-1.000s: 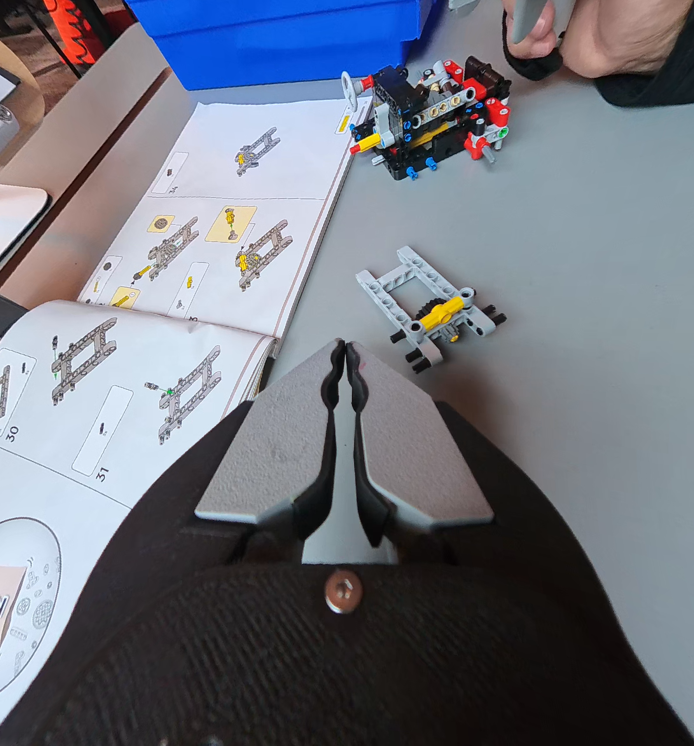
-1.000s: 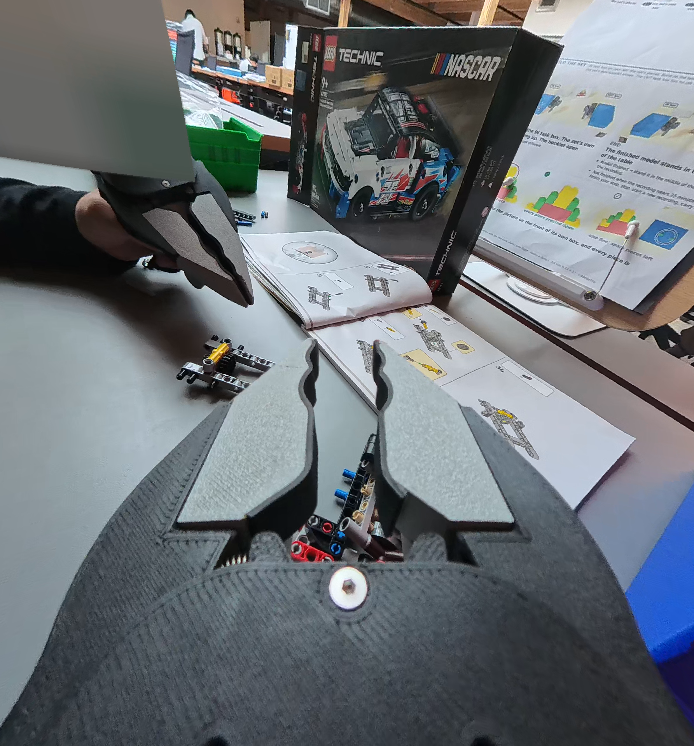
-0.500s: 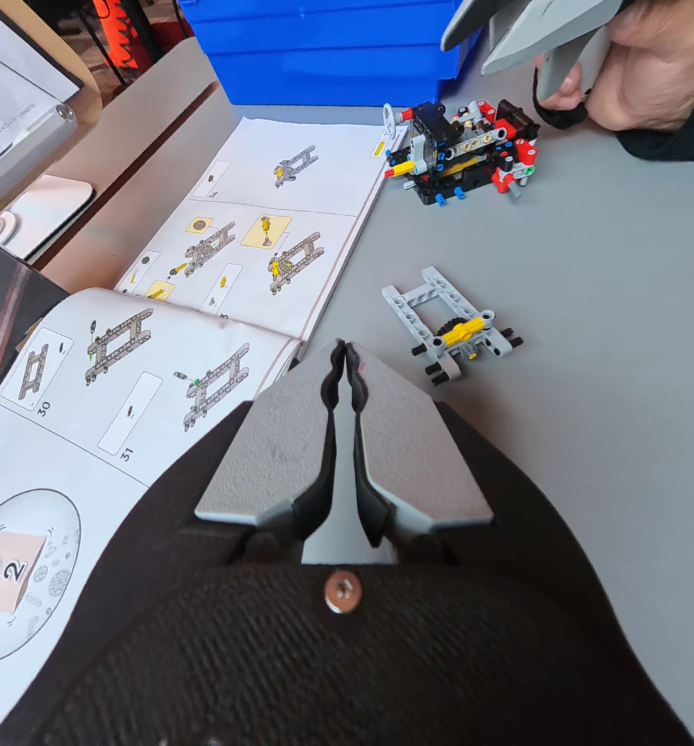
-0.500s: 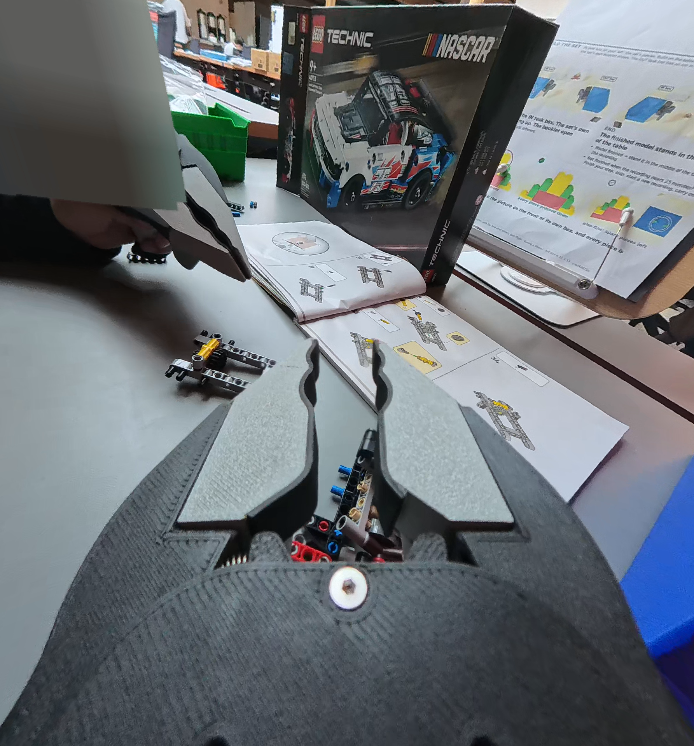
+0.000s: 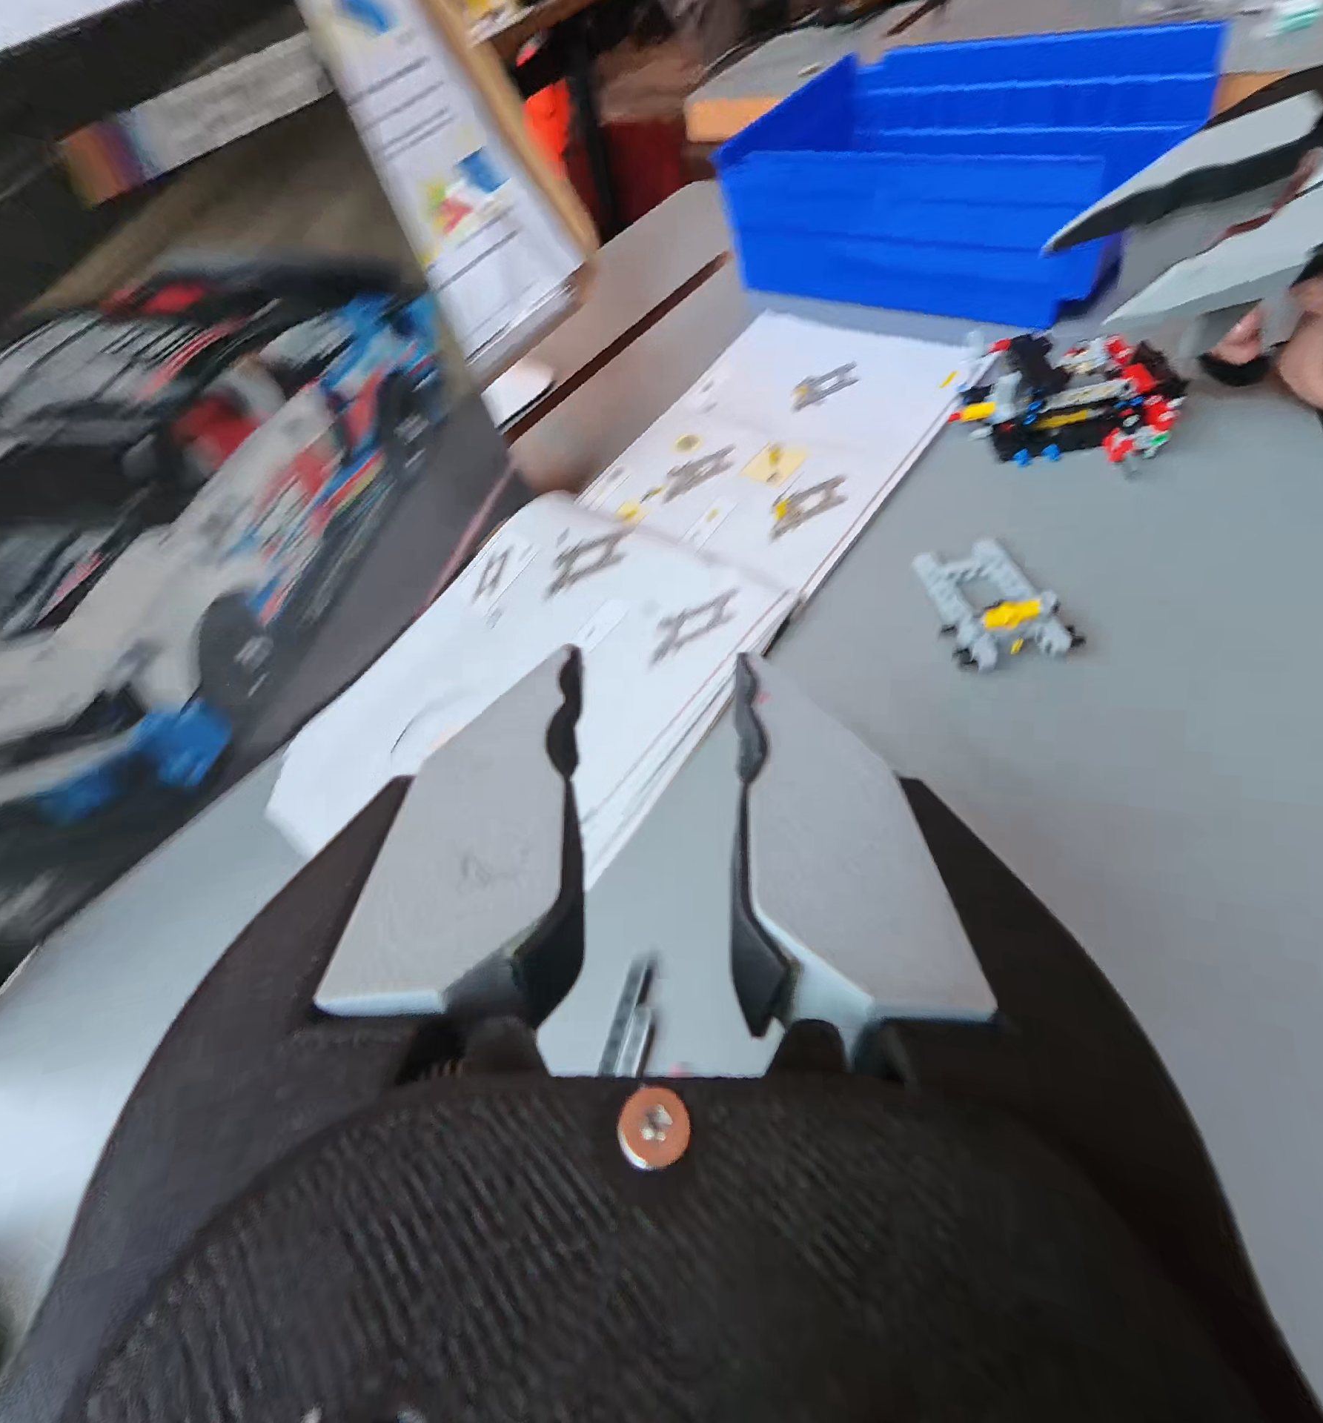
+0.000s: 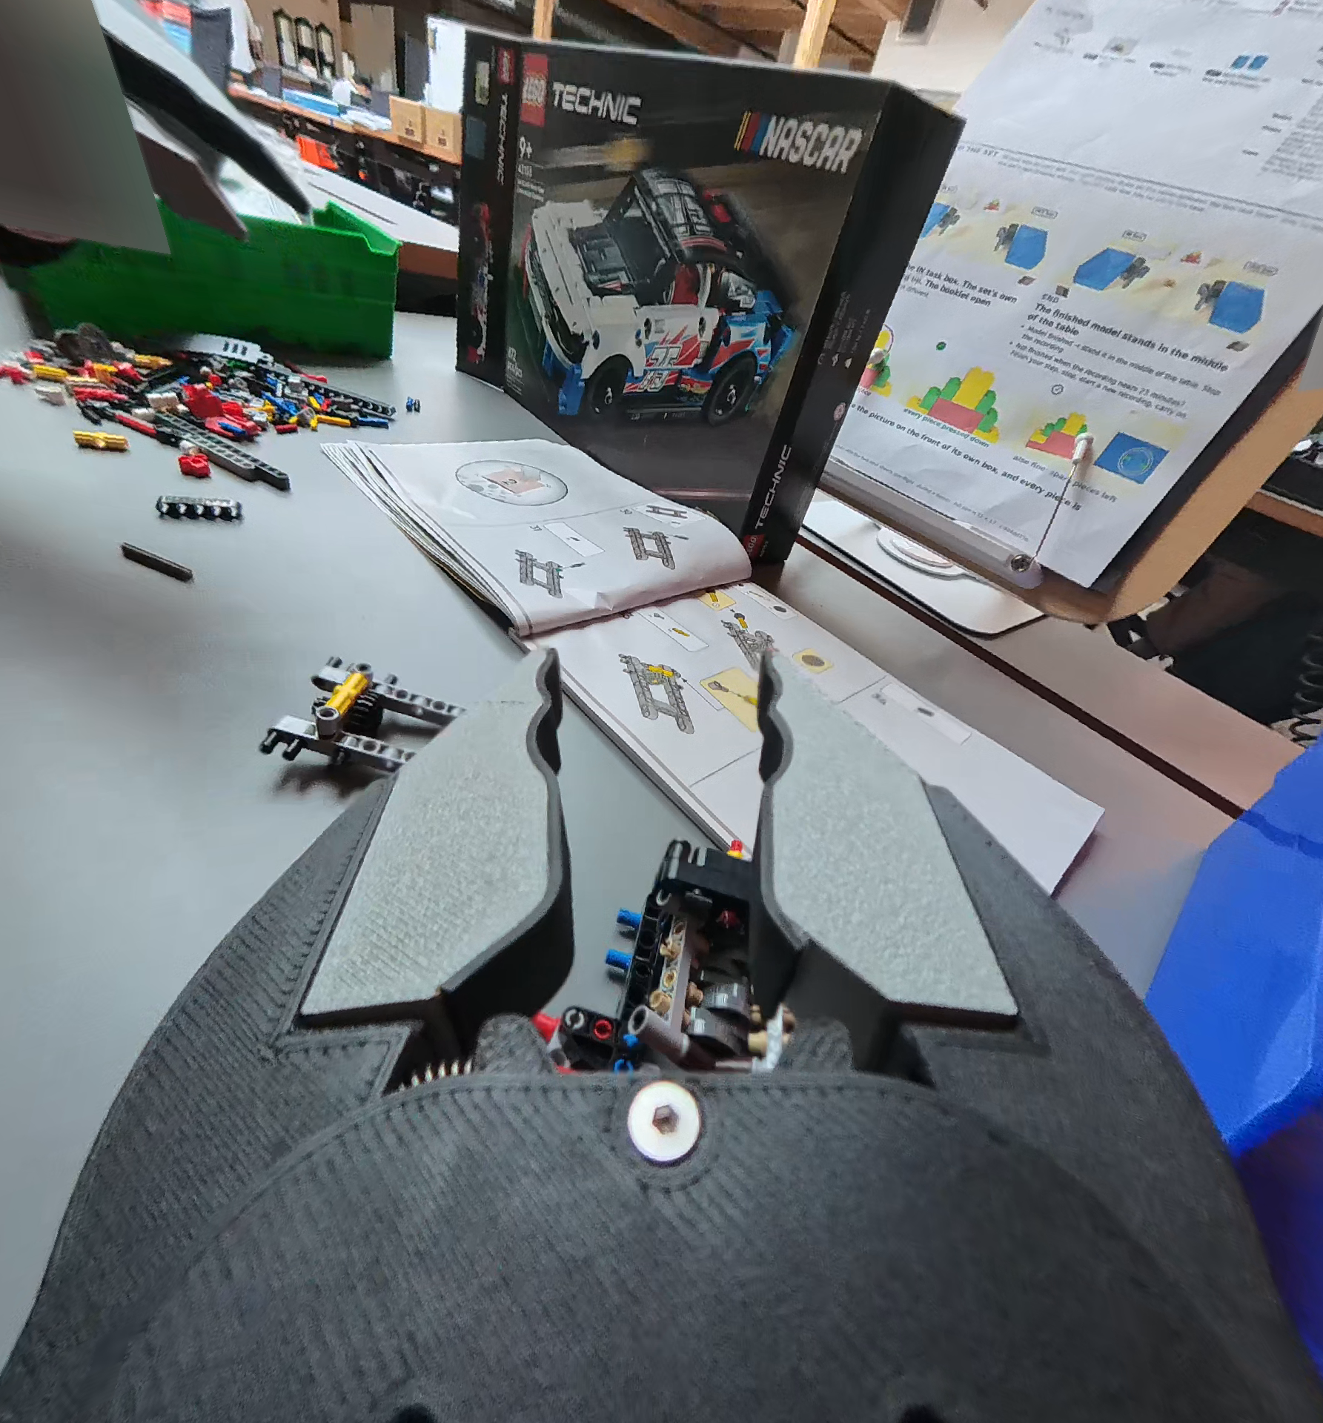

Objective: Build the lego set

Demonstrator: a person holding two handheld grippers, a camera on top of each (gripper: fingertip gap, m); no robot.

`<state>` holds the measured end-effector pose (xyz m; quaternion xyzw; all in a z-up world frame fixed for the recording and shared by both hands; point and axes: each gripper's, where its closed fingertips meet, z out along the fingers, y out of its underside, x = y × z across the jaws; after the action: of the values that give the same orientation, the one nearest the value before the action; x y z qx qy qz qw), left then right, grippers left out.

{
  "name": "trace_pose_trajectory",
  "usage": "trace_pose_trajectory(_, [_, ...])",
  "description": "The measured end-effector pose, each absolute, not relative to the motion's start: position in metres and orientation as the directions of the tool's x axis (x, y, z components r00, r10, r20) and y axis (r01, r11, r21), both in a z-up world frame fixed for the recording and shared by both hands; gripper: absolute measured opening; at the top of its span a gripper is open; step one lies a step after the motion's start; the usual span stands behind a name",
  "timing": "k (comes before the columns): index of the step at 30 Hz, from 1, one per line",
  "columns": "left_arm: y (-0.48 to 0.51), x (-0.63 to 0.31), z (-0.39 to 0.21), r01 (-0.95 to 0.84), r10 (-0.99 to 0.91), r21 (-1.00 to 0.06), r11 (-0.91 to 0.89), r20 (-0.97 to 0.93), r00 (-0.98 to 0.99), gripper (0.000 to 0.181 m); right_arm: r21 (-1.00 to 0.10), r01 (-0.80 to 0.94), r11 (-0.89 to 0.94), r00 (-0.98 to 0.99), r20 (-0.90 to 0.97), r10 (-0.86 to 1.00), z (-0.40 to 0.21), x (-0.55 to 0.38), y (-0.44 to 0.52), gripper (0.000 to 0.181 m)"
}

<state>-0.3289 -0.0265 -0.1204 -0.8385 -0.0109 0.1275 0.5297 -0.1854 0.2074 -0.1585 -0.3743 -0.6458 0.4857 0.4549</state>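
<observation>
My left gripper (image 5: 656, 678) is open and empty, held over the near edge of the open instruction booklet (image 5: 720, 500). A thin grey bar (image 5: 631, 1009) shows on the table between its finger bases. The grey frame sub-assembly with a yellow part (image 5: 989, 608) lies to its right on the grey table (image 5: 1105, 847); it also shows in the right wrist view (image 6: 358, 716). My right gripper (image 6: 656, 678) is open and empty, above the black and red chassis assembly (image 6: 689, 947), which lies between its finger bases. The chassis (image 5: 1066, 400) and the right gripper (image 5: 1078, 283) also show in the left wrist view.
The set's box (image 6: 681, 269) stands behind the booklet (image 6: 604, 539). A pile of loose pieces (image 6: 181, 400) lies before a green bin (image 6: 219, 285). A blue bin (image 6: 1274, 924) is at the right. A sheet on a stand (image 6: 1105, 269) is beyond the table edge. Spacing between my two grippers at the tips: around 30 cm.
My left gripper has opened, risen and swung left, away from the grey frame. My right gripper has opened wider over the chassis. The loose pieces have come into view.
</observation>
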Motion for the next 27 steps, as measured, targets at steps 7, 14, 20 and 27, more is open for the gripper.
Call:
trace_pose_trajectory(7, [-0.136,-0.354,-0.136,0.004,0.364,-0.868,-0.496,-0.204,0.909,0.038,-0.974,-0.006,0.226,-0.416,0.208,0.885,-0.138,-0.199,0.134,0.054])
trace_pose_trajectory(14, [-0.225,-0.357,-0.18,0.244,0.48,-0.83,-0.501,-0.031,0.877,0.023,-0.962,0.051,0.27,-0.543,0.2,0.816,-0.15,-0.232,0.077,0.094])
trace_pose_trajectory(20, [-0.249,-0.35,-0.228,0.296,0.492,-0.761,-0.577,-0.035,0.87,0.029,-0.954,0.092,0.284,-0.611,0.171,0.773,-0.173,-0.248,0.065,0.083])
trace_pose_trajectory(27, [-0.19,-0.347,-0.245,0.16,0.322,-0.704,-0.692,-0.103,0.941,0.021,-0.934,0.063,0.352,-0.624,0.238,0.744,-0.185,-0.245,0.056,0.068])
